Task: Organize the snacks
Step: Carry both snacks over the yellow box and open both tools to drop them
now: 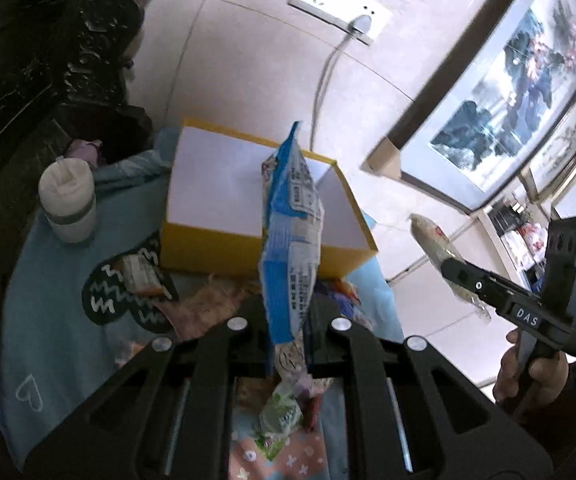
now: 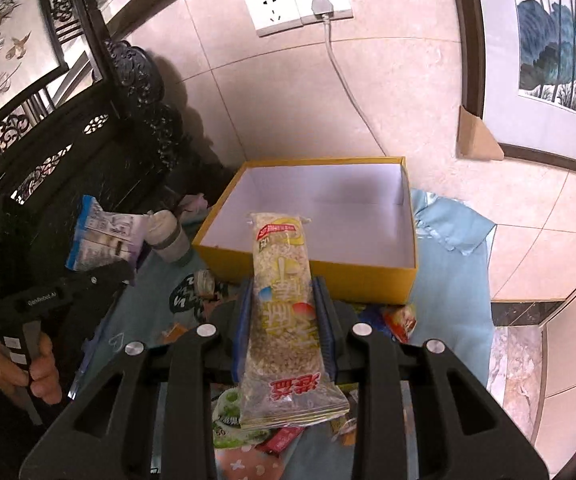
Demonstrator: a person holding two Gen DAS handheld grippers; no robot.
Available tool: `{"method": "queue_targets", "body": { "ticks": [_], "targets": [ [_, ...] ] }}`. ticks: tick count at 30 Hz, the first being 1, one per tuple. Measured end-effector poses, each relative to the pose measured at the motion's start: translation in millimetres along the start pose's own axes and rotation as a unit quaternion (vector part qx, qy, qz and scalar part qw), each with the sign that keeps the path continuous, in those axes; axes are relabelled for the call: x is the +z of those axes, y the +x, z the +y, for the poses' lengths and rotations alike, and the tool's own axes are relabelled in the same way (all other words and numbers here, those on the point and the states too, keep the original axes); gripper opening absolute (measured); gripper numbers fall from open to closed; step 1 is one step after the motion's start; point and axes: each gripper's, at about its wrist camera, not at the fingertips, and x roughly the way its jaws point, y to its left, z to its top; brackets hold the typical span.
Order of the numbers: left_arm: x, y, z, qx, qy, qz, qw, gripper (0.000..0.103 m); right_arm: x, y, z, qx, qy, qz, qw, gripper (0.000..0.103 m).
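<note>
Blue cloth (image 2: pixel 448 280) is covering our surface below a tiled wall (image 2: pixel 271 104); we are clamping the left tool (image 1: pixel 288 320) on a blue packet (image 1: pixel 292 216), the right tool (image 2: pixel 283 320) on a rice bar (image 2: pixel 283 300), hiding loose snacks (image 2: pixel 400 318) beside the yellow box (image 2: pixel 328 272).

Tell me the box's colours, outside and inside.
The box is yellow outside, white inside; clearest in the right wrist view.

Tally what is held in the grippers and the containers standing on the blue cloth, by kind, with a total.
Snack packets held in grippers: 2 (blue-and-white packet in the left gripper; clear rice-cracker packet in the right gripper)
Yellow boxes: 1, nothing inside
White cups with lid: 1
Total: 4
</note>
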Motion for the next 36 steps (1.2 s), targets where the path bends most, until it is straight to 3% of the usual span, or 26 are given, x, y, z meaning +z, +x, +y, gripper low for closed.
{"method": "queue_targets", "body": {
  "ticks": [5,8,9,11,12,13,15,17,20,23,25,28,30,33,36],
  "targets": [
    [32,16,-6,0.009,-0.007,-0.015,0.9998,0.010,31,12,-4,-0.006,0.005,-0.003,1.000,0.030],
    [74,27,-27,0.015,0.006,-0.038,0.9991,0.011,69,15,-4,-0.023,0.009,-0.019,1.000,0.030],
    [90,31,-34,0.027,0.012,-0.049,0.9983,0.017,84,17,-5,-0.030,0.010,-0.024,0.999,0.031],
    [111,44,-40,0.068,0.020,-0.053,0.9960,0.101,111,31,-13,-0.086,0.011,-0.011,0.996,0.064],
    [118,51,-38,0.097,0.014,-0.053,0.9938,0.101,114,33,-18,-0.109,0.009,-0.009,0.994,0.073],
    [122,55,-32,0.111,0.002,-0.050,0.9925,0.101,114,33,-22,-0.114,0.008,-0.005,0.993,0.073],
    [116,58,-15,0.102,-0.037,-0.030,0.9936,0.101,104,30,-24,-0.114,0.008,-0.001,0.993,0.073],
    [100,54,-3,0.093,-0.058,-0.036,0.9933,0.101,85,27,-23,-0.116,-0.002,0.006,0.993,0.073],
    [61,55,5,0.118,-0.053,-0.023,0.9913,0.101,48,27,-21,-0.119,-0.016,0.028,0.992,0.073],
    [5,60,5,0.126,-0.026,0.006,0.9917,0.101,-1,29,-22,-0.120,-0.018,0.056,0.991,0.073],
    [-42,67,-1,0.133,0.026,0.041,0.9899,0.101,-32,33,-24,-0.121,-0.016,0.074,0.990,0.073],
    [-110,77,-19,0.145,0.136,0.084,0.9765,0.101,-89,39,-34,-0.134,-0.007,0.107,0.985,0.073],
    [-144,83,-25,0.138,0.179,0.111,0.9678,0.101,-113,44,-39,-0.139,0.008,0.127,0.982,0.073],
    [-172,91,-25,0.131,0.192,0.137,0.9630,0.101,-145,51,-46,-0.131,0.038,0.149,0.979,0.073],
    [-177,98,-21,0.127,0.181,0.139,0.9653,0.101,-162,61,-46,-0.145,0.023,0.165,0.975,0.073]
  ]
}}
